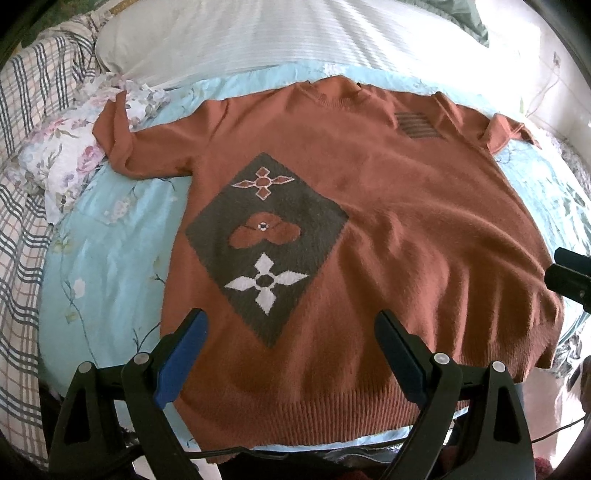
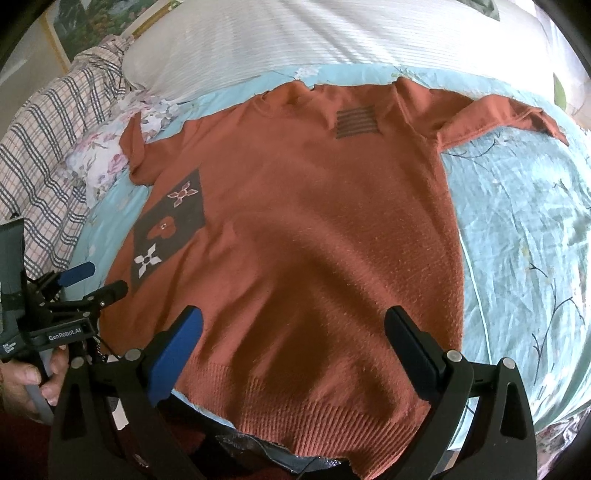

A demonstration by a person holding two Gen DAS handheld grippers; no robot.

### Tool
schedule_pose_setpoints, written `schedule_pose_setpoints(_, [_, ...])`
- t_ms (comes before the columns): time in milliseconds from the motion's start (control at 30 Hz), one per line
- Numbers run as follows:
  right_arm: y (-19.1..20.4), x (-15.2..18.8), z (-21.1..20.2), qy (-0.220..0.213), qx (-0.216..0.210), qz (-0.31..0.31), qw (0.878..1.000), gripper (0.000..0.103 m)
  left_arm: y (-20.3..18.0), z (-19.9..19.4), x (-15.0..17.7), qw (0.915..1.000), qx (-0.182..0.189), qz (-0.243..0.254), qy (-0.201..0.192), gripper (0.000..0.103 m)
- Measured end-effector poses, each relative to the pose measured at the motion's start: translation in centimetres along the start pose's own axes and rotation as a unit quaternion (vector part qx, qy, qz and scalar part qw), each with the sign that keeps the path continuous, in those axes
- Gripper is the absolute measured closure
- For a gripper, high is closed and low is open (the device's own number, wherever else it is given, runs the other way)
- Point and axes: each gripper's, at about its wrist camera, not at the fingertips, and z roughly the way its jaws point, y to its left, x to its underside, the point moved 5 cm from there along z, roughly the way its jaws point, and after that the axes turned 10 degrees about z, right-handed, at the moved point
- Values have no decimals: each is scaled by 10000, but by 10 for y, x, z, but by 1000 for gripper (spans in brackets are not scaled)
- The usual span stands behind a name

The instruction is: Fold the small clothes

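A rust-orange knit sweater (image 1: 388, 206) lies spread flat, front up, on the light blue bedspread, hem toward me, both short sleeves out to the sides. It has a dark diamond patch with flower shapes (image 1: 266, 243) on its left half. It also shows in the right wrist view (image 2: 314, 221). My left gripper (image 1: 290, 325) is open and empty above the hem's left part. My right gripper (image 2: 293, 325) is open and empty above the hem's right part. The left gripper shows at the left edge of the right wrist view (image 2: 98, 278), held by a hand.
A light blue floral bedspread (image 2: 517, 229) lies under the sweater. A white striped pillow (image 1: 258, 33) lies beyond the collar. A floral cloth (image 1: 70, 155) and a plaid blanket (image 1: 26, 110) lie to the left. The bed's near edge is just below the hem.
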Motion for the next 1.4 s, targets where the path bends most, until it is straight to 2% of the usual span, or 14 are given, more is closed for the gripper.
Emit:
schedule_pose_setpoints(133, [-11, -11, 2, -128, -105, 65, 9998, 4, 0, 7, -5, 10000, 6, 23, 61, 11])
schedule_pose_setpoints(233, [-30, -30, -2, -411, -125, 195, 9989, 5, 3, 12, -13, 10000, 3, 2, 36, 11])
schedule_pose_setpoints(400, [-92, -85, -7, -840, -103, 810, 9931, 20, 7, 20, -29, 10000, -38, -7, -33, 11])
schedule_pose_setpoints(500, [-132, -118, -8, -979, 103, 1160, 9884, 26, 8, 26, -38, 10000, -25, -38, -40, 11])
schedule_pose_setpoints(667, [-216, -199, -12, -1502, 271, 1962, 9686, 35, 2, 40, -48, 10000, 69, -31, 35, 11])
schedule_pose_setpoints(833, [-292, -274, -15, -1982, 540, 2633, 9426, 35, -5, 59, -56, 9997, 63, 82, 201, 11])
schedule_pose_setpoints(967, [-339, -325, -4, -2068, 842, 2915, 9301, 38, -10, 76, -61, 9993, 80, 129, 354, 10])
schedule_pose_setpoints(1067, [-364, -348, 13, -1997, 903, 3141, 9238, 46, -13, 89, -67, 9987, 99, 133, 472, 11])
schedule_pose_setpoints(1167, [-382, -355, 21, -1923, 940, 3334, 9182, 50, -18, 98, -71, 9983, 152, 133, 547, 10])
schedule_pose_setpoints(1233, [-389, -356, 26, -1869, 1020, 3326, 9187, 55, -19, 105, -74, 9978, 90, 195, 622, 11])
schedule_pose_setpoints(1267, [-390, -359, 31, -1822, 1039, 3257, 9219, 69, -19, 107, -76, 9976, 78, 209, 652, 11])
schedule_pose_setpoints(1300, [-390, -360, 33, -1748, 1047, 3203, 9251, 91, -20, 110, -78, 9975, 100, 199, 666, 10])
schedule_pose_setpoints(1333, [-385, -361, 35, -1689, 1003, 3147, 9286, 96, -19, 111, -79, 9974, 66, 219, 690, 10])
schedule_pose_setpoints(1400, [-371, -363, 31, -1778, 842, 2979, 9341, 97, -19, 112, -82, 9975, 117, 196, 666, 10])
